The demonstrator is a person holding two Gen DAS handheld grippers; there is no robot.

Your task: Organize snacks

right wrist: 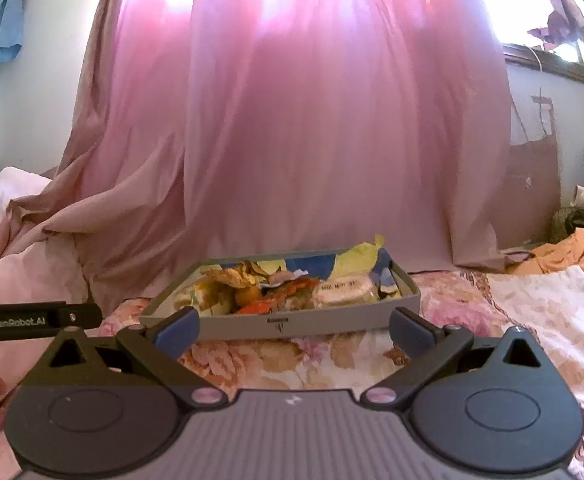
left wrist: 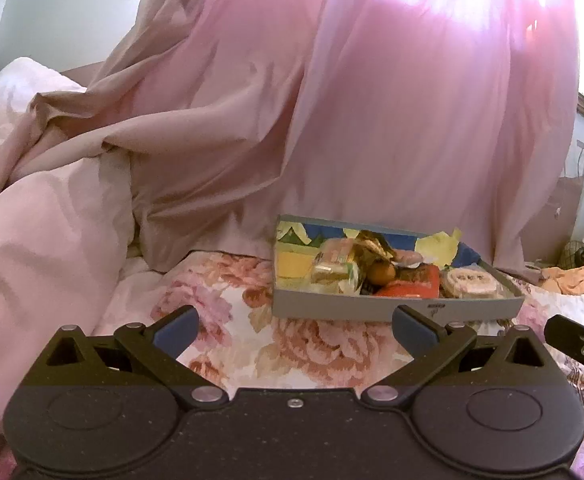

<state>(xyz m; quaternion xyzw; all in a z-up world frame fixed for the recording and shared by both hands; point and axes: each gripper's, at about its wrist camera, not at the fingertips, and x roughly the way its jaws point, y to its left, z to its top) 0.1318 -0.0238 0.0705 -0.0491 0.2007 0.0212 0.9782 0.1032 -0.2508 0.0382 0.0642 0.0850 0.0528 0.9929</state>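
Both two-finger grippers, left (left wrist: 295, 326) and right (right wrist: 294, 326), hover with blue-padded jaws spread wide and empty, probably lined up to reach in. Just ahead, the shallow grey cardboard tray (right wrist: 332, 322) of wrapped snacks (right wrist: 342, 292) rests on the flowered bedspread (right wrist: 288, 360) by the pink curtain (right wrist: 312, 140), so everything sits within easy reach.

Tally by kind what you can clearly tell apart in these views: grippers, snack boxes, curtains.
Grippers: 2, left gripper and right gripper, both open.
Snack boxes: 1, grey box holding mixed snacks, too jumbled to count.
Curtains: 1, pink curtain.
Total: 4
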